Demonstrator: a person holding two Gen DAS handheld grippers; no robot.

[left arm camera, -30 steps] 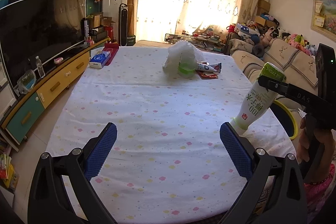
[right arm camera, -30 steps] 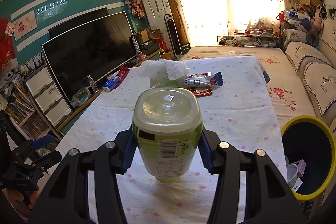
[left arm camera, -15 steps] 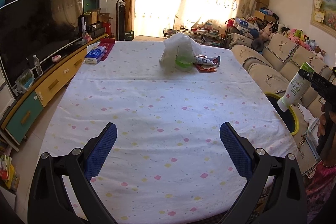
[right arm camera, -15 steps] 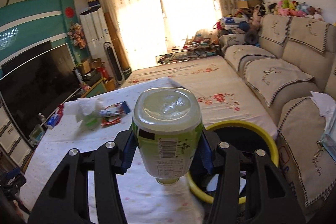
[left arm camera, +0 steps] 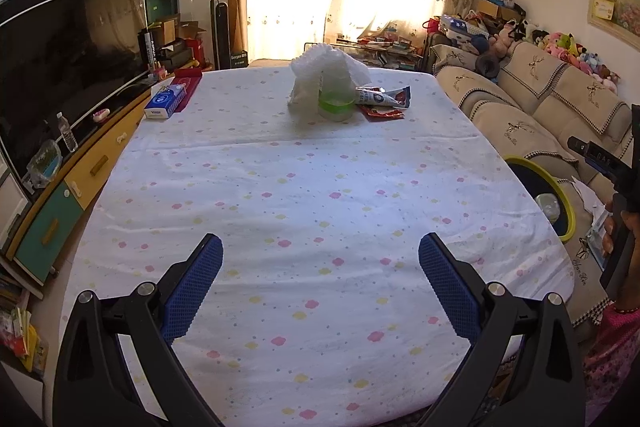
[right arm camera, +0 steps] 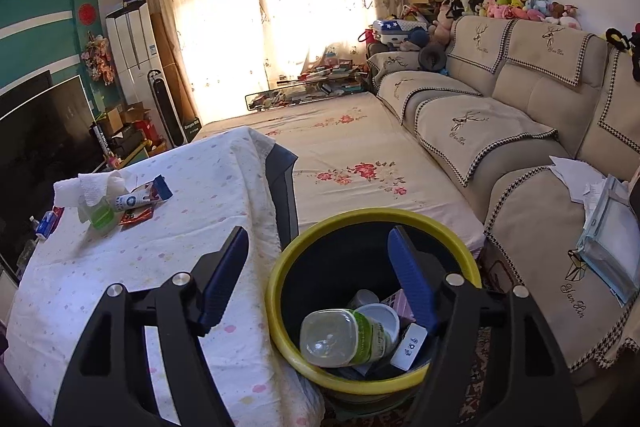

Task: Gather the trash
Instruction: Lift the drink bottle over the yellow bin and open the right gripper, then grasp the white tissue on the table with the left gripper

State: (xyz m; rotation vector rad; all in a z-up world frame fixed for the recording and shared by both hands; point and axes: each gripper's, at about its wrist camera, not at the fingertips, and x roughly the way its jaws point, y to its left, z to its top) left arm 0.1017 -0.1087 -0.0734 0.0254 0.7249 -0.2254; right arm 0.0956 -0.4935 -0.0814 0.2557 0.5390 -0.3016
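Over the yellow-rimmed bin (right arm camera: 276, 291) beside the table's right edge, the right gripper (right arm camera: 318, 269) hung with its jaws opening and nothing between them, the green-labelled bottle (right arm camera: 348, 337) lying inside among other trash; a clean release meant parting the jaws fully above the bin's mouth and lifting straight clear of the rim. The left gripper (left arm camera: 320, 285) stood open and empty above the table's near edge, while a tissue-covered green cup (left arm camera: 336, 103) and wrappers (left arm camera: 382, 99) waited near the far edge. "Yan Bin" seemed stitched on a sofa cover (right arm camera: 576, 297); the bottle's print was unreadable.
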